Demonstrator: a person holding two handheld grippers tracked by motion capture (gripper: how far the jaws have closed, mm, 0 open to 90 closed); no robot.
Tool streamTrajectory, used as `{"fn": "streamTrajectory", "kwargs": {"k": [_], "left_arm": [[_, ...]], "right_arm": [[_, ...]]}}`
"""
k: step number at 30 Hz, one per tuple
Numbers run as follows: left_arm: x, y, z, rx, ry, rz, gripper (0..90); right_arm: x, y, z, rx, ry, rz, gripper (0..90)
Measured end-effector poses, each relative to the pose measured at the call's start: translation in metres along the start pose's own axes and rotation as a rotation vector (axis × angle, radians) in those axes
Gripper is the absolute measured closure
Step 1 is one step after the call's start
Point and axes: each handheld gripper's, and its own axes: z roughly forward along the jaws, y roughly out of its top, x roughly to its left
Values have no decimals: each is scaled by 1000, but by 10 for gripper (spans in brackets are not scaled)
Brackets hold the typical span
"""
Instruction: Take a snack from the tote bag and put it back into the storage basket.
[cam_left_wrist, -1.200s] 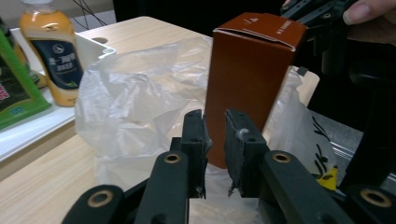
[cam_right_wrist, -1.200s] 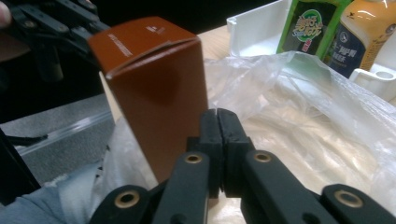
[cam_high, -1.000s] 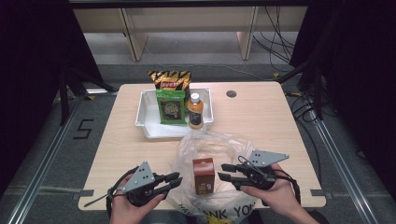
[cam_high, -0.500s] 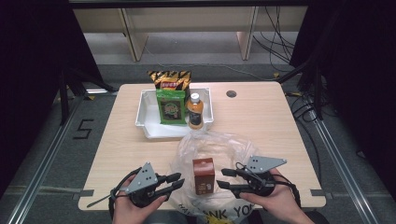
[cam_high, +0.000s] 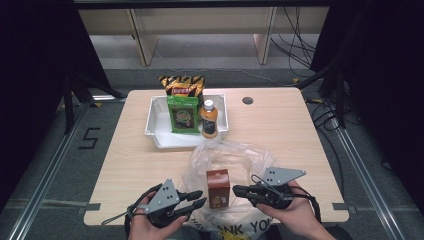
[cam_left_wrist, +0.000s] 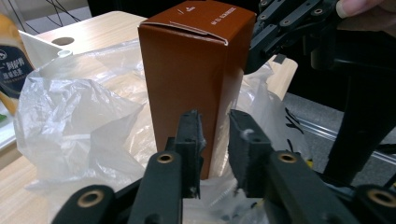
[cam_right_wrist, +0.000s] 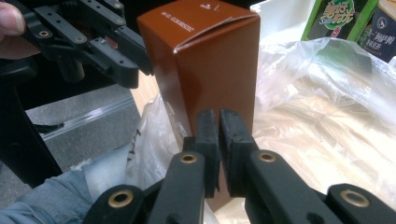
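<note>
Brown carton (cam_high: 218, 187), upright in plastic bag (cam_high: 235, 157), between left claw (cam_high: 199, 198), narrowly parted, and right claw (cam_high: 239, 190), just pinched closed, apparently on bag film, for bagging

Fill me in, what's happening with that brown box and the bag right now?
A person holds a gripper in each hand at the near table edge. A brown carton stands upright in the open clear plastic bag. The right gripper has just closed; its jaws look shut, apparently on the bag film beside the carton. The left gripper sits on the other side, jaws slightly apart. A white tray behind holds a green pouch and a bottle.
</note>
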Motion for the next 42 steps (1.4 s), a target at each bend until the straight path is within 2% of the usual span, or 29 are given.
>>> {"fn": "streamTrajectory", "kwargs": {"k": [4,6,7,8,9,10,13,14,16,17,18,20,21,22,23,25,26,27,28,29,30,31,32,33,34,36,38,39,42], "left_arm": [[0,1,2,11,5,18,820],[-1,3,3,15,1,25,830],[-2,2,4,13,3,9,832],[-1,3,4,15,-7,26,833],[-2,2,4,24,4,24,833],[-2,2,4,24,6,20,833],[-2,2,5,22,10,9,833],[-4,2,5,21,8,-22,833],[-1,3,6,24,8,18,835],[-2,2,6,26,15,-3,835],[0,3,6,26,13,6,837],[0,3,6,32,23,2,842],[0,4,6,35,24,3,842],[-1,4,6,35,31,-9,841],[1,5,6,35,28,14,841],[3,5,7,33,39,-5,841],[5,6,7,31,33,-1,841],[6,6,7,36,51,-5,841],[9,7,7,37,48,11,840],[11,7,8,33,50,0,839],[13,8,8,31,50,-1,839],[14,8,9,31,59,-6,839],[16,8,9,29,55,5,838],[17,7,10,20,55,-16,838],[19,8,9,24,57,-4,838],[19,7,10,21,66,-22,836],[21,7,9,20,66,-11,831],[21,7,9,18,62,-4,826],[21,5,7,10,67,-24,788]], "right_arm": [[3,-1,2,9,31,54,900],[4,0,3,7,18,46,900],[3,1,4,5,7,31,900],[1,2,4,7,14,4,900],[2,2,4,12,3,-3,900],[6,2,6,8,18,42,900],[5,3,6,23,16,7,900],[8,3,7,20,36,32,900],[8,3,8,20,24,17,900],[9,3,8,24,34,31,900],[10,3,9,22,35,39,900],[9,3,9,22,37,21,900],[7,3,10,9,20,-2,900],[8,2,10,20,23,6,900],[8,2,10,24,25,15,900],[9,3,11,22,15,13,900],[9,4,11,29,29,1,900],[11,4,11,30,37,29,900],[11,5,13,26,31,-1,900],[13,5,13,27,45,26,900],[12,5,15,33,53,-13,900],[13,6,16,16,42,-9,900],[13,6,18,29,47,-22,900],[16,6,19,22,58,7,900],[14,7,20,30,59,-29,900],[17,7,23,25,63,-13,899],[19,8,22,34,83,13,894],[17,8,24,33,67,-14,888],[19,7,24,28,65,-5,870]]}}
